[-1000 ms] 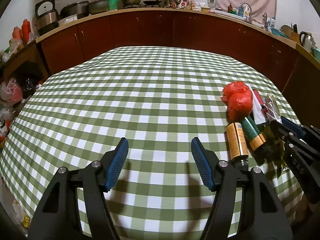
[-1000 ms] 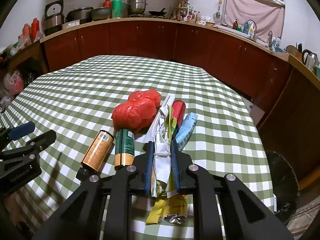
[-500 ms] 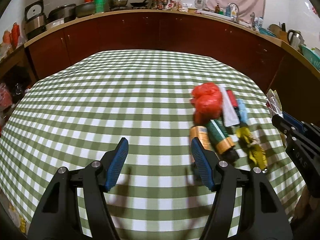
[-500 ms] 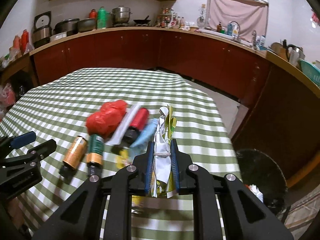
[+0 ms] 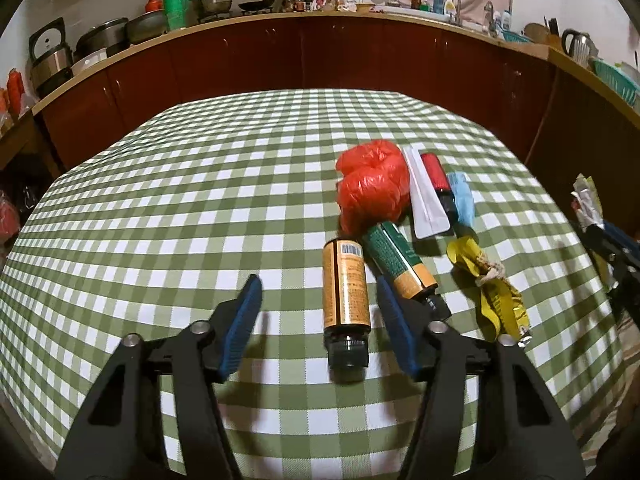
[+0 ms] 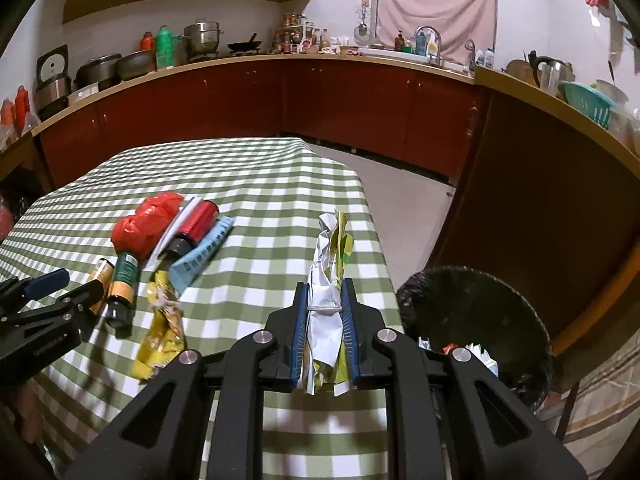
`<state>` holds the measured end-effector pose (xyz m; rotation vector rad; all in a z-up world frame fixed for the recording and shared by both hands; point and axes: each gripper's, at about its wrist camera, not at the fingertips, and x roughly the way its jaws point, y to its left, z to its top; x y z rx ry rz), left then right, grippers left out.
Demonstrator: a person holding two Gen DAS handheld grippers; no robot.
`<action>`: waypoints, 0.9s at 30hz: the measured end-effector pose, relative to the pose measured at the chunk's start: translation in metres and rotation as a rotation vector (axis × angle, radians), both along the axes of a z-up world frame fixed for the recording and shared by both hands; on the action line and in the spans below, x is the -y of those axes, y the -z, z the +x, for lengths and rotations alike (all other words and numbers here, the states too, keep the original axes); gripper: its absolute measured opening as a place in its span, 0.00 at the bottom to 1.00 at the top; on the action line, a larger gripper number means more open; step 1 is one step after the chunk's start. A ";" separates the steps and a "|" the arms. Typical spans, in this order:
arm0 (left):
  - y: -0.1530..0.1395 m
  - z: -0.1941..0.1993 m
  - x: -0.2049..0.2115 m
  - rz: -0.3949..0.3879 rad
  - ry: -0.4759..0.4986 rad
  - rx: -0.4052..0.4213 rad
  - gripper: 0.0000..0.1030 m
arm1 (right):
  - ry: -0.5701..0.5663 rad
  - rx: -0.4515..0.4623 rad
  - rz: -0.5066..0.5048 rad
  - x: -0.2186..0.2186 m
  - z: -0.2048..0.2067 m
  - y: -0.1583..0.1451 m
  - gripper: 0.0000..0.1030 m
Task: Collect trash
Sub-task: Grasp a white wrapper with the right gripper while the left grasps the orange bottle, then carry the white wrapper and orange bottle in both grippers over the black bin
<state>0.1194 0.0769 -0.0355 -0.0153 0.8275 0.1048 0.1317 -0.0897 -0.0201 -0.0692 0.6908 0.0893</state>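
left gripper (image 5: 318,294) closing around orange bottle (image 5: 346,285)

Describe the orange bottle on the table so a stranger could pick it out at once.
On the green-checked table, a row of trash lies near the right edge. The orange bottle is the leftmost piece, lying flat beside the green bottle, black cap toward the camera, between the closing left gripper fingers. Only it has an orange label with a barcode.

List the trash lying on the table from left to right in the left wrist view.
Orange bottle → green bottle → white packet → blue packet → yellow wrapper. The red bag and red can overlap their neighbours, so I left them out.
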 end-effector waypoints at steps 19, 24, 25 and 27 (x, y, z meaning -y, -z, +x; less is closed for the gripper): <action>0.006 -0.006 0.011 0.011 0.041 -0.002 0.23 | 0.018 0.002 0.028 0.018 -0.001 0.006 0.17; -0.014 -0.018 0.016 0.004 0.054 0.042 0.23 | 0.028 0.019 0.031 0.024 -0.006 0.002 0.17; -0.018 -0.020 0.018 0.001 0.060 0.052 0.23 | 0.031 0.022 0.032 0.026 -0.006 0.001 0.17; -0.028 -0.023 0.026 -0.006 0.078 0.078 0.23 | 0.041 0.031 0.032 0.031 -0.007 -0.001 0.17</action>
